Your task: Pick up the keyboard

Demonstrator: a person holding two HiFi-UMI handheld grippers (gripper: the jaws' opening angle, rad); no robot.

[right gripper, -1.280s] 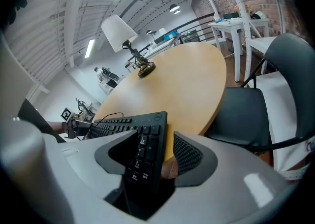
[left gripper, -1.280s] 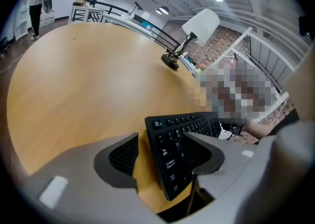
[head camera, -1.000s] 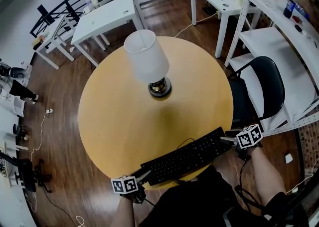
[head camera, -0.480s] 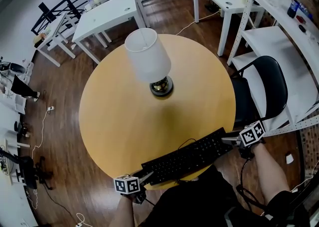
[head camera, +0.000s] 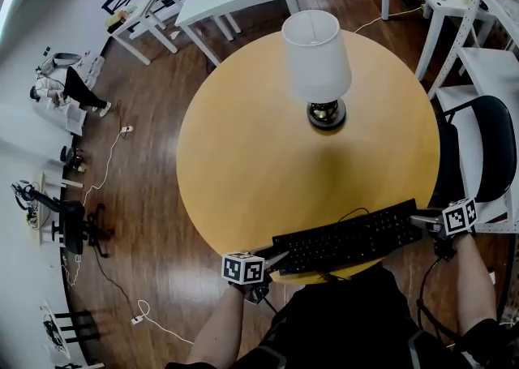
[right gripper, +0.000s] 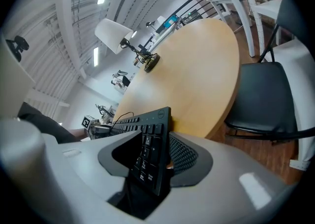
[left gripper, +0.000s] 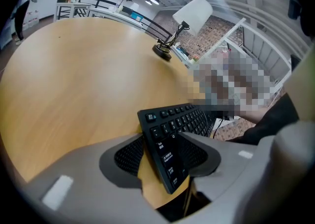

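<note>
While the keyboard (head camera: 349,239) lies along the table's (head camera: 243,156) near edge, the left gripper (head camera: 276,259) has its part-open jaws closing around the left end. The right gripper (head camera: 418,217) closes likewise around the right end.

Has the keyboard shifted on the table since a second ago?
No: the keyboard still lies along the table's near edge, across from the lamp; only the camera moved.

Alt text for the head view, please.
A black keyboard lies at the near edge of a round wooden table, with the left gripper and right gripper at its two ends, jaws closing with an end between them. A white-shaded lamp stands farther back; a black chair sits beside the table.
</note>
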